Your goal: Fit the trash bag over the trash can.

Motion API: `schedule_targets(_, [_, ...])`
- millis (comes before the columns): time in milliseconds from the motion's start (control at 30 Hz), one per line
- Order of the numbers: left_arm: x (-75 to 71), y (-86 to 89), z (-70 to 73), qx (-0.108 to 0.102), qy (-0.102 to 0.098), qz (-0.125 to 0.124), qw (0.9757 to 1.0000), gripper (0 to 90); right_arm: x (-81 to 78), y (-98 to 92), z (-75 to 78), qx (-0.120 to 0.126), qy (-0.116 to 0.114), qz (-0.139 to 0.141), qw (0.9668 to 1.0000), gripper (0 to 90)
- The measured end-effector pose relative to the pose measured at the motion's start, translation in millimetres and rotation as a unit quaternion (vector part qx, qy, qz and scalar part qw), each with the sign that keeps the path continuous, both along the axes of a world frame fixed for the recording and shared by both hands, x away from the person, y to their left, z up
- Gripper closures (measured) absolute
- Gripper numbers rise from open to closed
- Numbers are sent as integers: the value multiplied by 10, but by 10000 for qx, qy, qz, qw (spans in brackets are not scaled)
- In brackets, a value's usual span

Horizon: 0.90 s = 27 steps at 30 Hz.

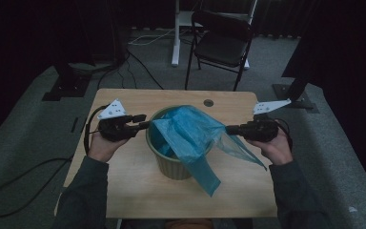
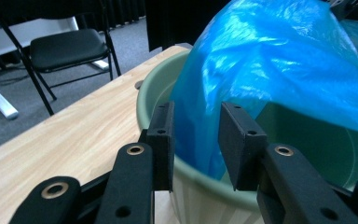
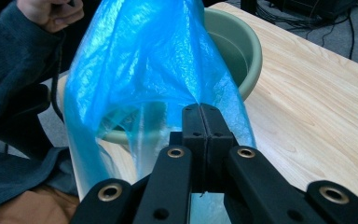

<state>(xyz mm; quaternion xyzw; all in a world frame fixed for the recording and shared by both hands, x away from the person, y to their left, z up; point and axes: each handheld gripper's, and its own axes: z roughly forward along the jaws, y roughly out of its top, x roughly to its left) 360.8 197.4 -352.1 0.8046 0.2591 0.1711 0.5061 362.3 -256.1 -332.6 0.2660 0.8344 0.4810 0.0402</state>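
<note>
I am lining the green bin (image 1: pixel 174 162) with the blue bag (image 1: pixel 190 136), so the bin is my landmark. The bag sits half in the bin, its loose mouth draped over the bin's near and right rim. My right tongs (image 3: pixel 200 122) are pressed together on a fold of the bag, just right of the bin. My left tongs (image 2: pixel 196 142) stand spread astride the bin's left rim, film between them, the pads not pressing yet — so that side is unsecured.

To do this well, I judge I should close the left tongs on film alone, not on the rim, then draw both sides outward and down over the lip.

Left and right of the bin the desk (image 1: pixel 124 181) is bare — ample room; its edges lie near behind each hand.
</note>
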Motion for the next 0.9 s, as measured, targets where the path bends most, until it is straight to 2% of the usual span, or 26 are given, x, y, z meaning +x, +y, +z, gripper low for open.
schedule_targets(33, [5,23,-14,-3,18,66,10000,658,-2,-2,1,-12,-5,-14,10000,900])
schedule_targets(100, [17,64,-18,-144,39,110,9998,658,-3,2,1,-7,8,-6,10000,900])
schedule_targets(200, [16,51,55,-239,-84,181,9995,658,-9,53,-4,-43,13,70,10000,900])
schedule_targets(267, [22,-10,125,-302,-178,169,9992,658,-17,108,-18,-76,16,158,9998,900])
schedule_targets(400, [82,-266,235,-175,-273,-69,9995,657,-35,230,-39,-104,27,359,9993,900])
schedule_targets(500, [159,-489,261,39,-252,-239,9994,657,-36,301,-35,-81,22,479,9988,900])
schedule_targets(533, [159,-489,261,39,-252,-239,9994,657,-36,301,-35,-81,22,479,9988,900])
schedule_targets(567, [227,-613,249,205,-129,-360,9991,657,-38,339,-14,-31,8,564,9984,900])
schedule_targets(633, [283,-726,213,501,-6,-425,9978,656,-39,364,11,21,-4,618,9981,900])
schedule_targets(767, [314,-890,107,960,141,-606,9934,657,-19,426,83,103,-75,685,9976,900])
schedule_targets(833, [304,-945,53,1156,220,-704,9906,658,1,463,117,119,-124,696,9974,900])
schedule_targets(900, [288,-986,11,1354,304,-855,9866,658,27,503,144,138,-153,694,9974,900])
